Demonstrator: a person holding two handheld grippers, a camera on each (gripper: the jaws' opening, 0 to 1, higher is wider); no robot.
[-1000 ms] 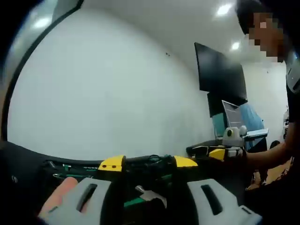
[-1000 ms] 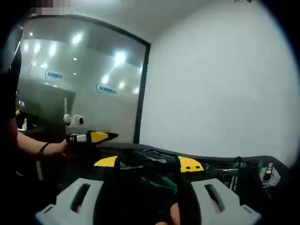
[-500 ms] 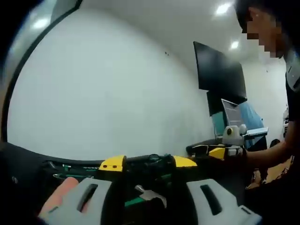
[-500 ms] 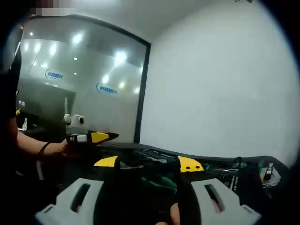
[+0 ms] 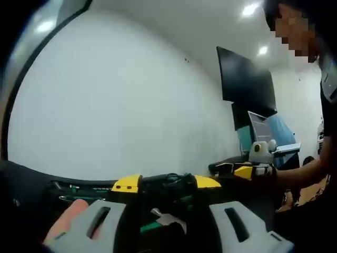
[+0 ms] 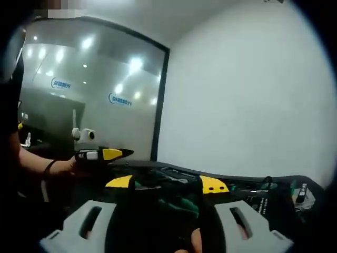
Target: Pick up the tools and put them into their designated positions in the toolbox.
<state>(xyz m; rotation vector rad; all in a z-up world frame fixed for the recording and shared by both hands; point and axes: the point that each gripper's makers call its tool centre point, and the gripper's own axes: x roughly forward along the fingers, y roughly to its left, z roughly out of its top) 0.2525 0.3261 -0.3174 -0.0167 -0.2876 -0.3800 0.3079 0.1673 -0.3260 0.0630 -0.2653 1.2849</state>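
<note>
Both hand-held grippers are raised low over the open toolbox, aimed at the pale wall beyond it.

In the left gripper view, the left hand-held gripper has its yellow-tipped jaws spread wide with nothing between them. Just past the tips lies the dark toolbox, with green-handled tools seated in its far slots on the left. Between the jaws, nearer in, a small metal tool head with a green handle rests in the tray. A fingertip shows beside the left jaw. To the right, the right hand-held gripper comes in, held by a person's hand, and a black monitor hangs on the far wall.

In the right gripper view, the right hand-held gripper's jaws are likewise wide apart and empty. Beyond them the toolbox tray stretches across, more tools lying at its right end. On the left, the left hand-held gripper appears, gripped by a hand wearing a wristband, in front of a glass partition reflecting ceiling lights.
</note>
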